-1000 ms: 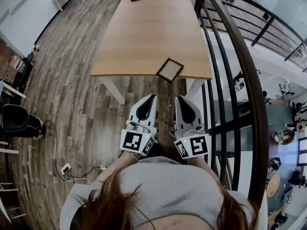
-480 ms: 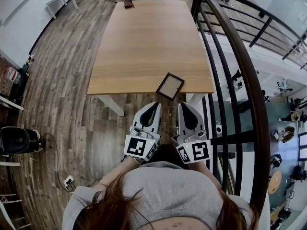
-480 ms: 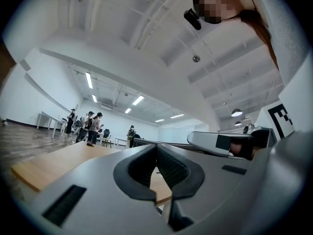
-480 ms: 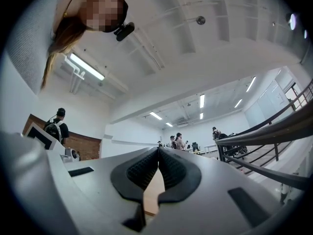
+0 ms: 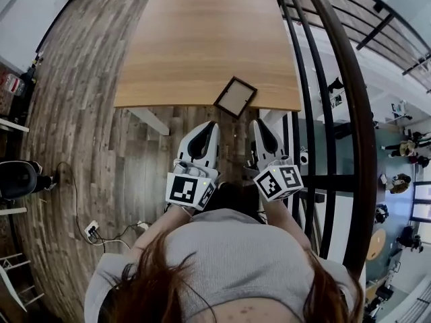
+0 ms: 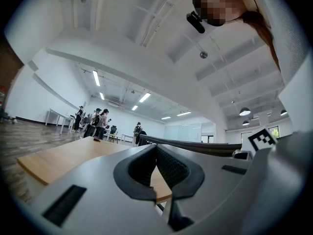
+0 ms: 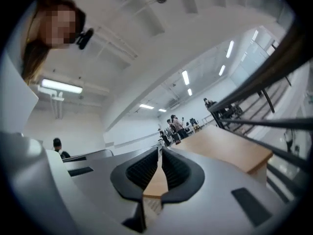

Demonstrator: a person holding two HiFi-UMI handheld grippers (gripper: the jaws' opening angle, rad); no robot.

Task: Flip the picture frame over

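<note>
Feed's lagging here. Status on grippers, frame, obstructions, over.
Left gripper and right gripper shut, empty, short of the table. Picture frame lies at table's near edge, untouched. Railing close on right.

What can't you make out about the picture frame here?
Head view: picture frame too small to tell which face is up.
Gripper views: frame not seen; left claw and right claw cover much of the table.
Far end of table: cut by head view's top edge.

Head view — steeply down from overhead onto the desk [image 5: 202, 46]. Gripper views — low, nearly level, along left tongs [image 6: 156, 148] and right tongs [image 7: 160, 153]; all share the desk.
</note>
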